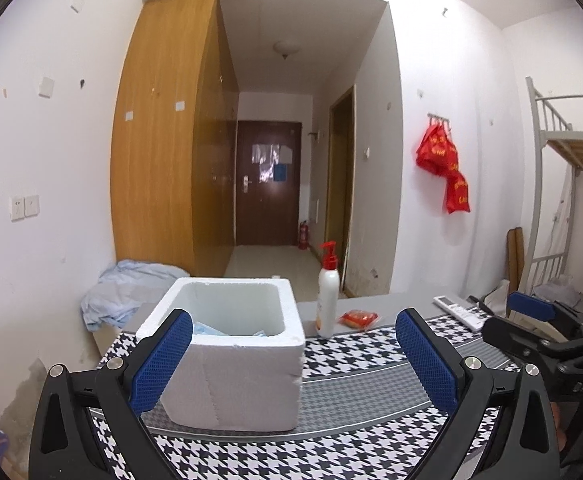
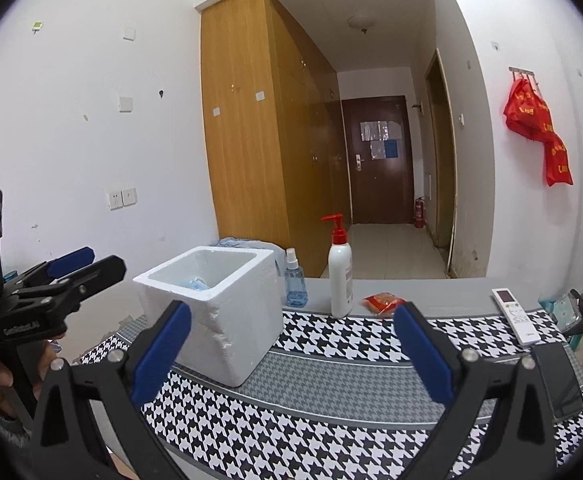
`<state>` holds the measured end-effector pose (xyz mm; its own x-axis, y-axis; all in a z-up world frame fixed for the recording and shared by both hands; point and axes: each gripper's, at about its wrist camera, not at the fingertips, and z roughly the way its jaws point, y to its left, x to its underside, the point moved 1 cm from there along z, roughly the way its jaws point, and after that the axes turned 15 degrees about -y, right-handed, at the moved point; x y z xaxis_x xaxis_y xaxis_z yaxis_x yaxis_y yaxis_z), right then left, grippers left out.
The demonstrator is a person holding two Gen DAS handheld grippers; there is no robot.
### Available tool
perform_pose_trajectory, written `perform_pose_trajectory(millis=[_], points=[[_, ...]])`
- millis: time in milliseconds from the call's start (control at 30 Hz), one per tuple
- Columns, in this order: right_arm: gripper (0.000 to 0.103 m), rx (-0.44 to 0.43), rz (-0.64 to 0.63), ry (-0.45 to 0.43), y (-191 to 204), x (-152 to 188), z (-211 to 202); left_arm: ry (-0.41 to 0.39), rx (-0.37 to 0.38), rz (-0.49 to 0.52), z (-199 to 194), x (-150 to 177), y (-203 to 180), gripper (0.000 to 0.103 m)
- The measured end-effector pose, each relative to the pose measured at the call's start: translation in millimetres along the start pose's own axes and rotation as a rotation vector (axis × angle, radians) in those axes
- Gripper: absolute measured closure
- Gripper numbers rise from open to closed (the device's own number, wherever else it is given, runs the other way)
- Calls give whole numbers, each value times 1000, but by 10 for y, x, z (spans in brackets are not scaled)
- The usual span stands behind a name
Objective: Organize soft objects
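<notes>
Both my left gripper (image 1: pixel 293 360) and right gripper (image 2: pixel 291 354) stand wide with empty jaws, soft blue items (image 2: pixel 195 283) already in the foam box (image 2: pixel 211 312) at ten o'clock, so I'd next approach the red packet (image 2: pixel 383 303) at one o'clock squarely.

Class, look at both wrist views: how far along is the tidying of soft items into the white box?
Done: something light blue already lies inside the white foam box.
In hand: nothing; the left gripper and the right gripper both stand open and empty.
Left: the red packet lies on the table beside the pump bottle, probably next. Whether the blue cloth heap behind the box counts is unclear.
</notes>
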<state>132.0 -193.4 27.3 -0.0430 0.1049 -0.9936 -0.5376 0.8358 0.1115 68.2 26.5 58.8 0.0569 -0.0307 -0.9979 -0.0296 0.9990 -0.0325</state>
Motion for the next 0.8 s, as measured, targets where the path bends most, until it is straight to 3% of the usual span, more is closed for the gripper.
perform_pose_trajectory(millis=[267, 467, 800], points=[[1, 14, 7, -35, 20, 46, -141, -41, -12, 35, -209, 95, -102, 1], [1, 43, -64, -89, 156, 118, -293, -37, -46, 27, -256, 219, -89, 1], [1, 7, -67, -101, 175, 333, -328, -37, -102, 53, -334, 447, -107, 1]])
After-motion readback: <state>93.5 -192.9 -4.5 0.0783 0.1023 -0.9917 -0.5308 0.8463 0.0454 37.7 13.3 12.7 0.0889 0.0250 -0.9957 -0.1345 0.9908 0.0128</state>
